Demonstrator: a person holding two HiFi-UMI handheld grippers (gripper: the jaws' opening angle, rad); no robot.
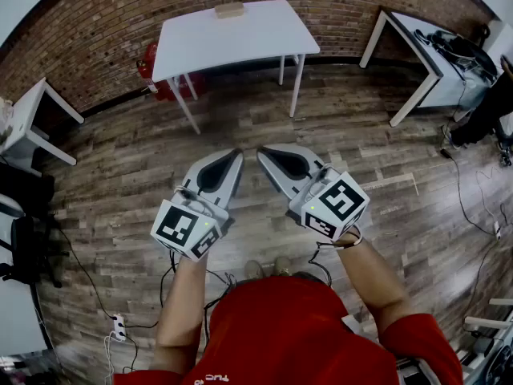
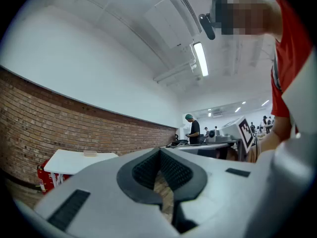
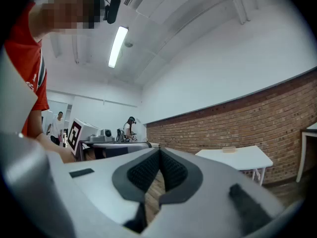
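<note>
open wooden floor (image 1: pixel 240 127) straight ahead of and beneath the left gripper (image 1: pixel 238 153) and right gripper (image 1: pixel 260 152), with only a narrow gap between their two tips. blocked farther ahead by a white table (image 1: pixel 264 38) against the brick wall (image 1: pixel 96 30), carrying a small wooden block (image 1: pixel 229 10) near its far edge. slanted legs below, with a red object (image 1: pixel 151 69) beside the left ones. room to pass on either side of that table. hemmed in at far left by another white table (image 1: pixel 32 111), and at right by a second desk (image 1: pixel 421 46) piled with dark gear. loose cables (image 1: pixel 469 207) across the floor at right, a power strip (image 1: pixel 119 325) low at left.
</note>
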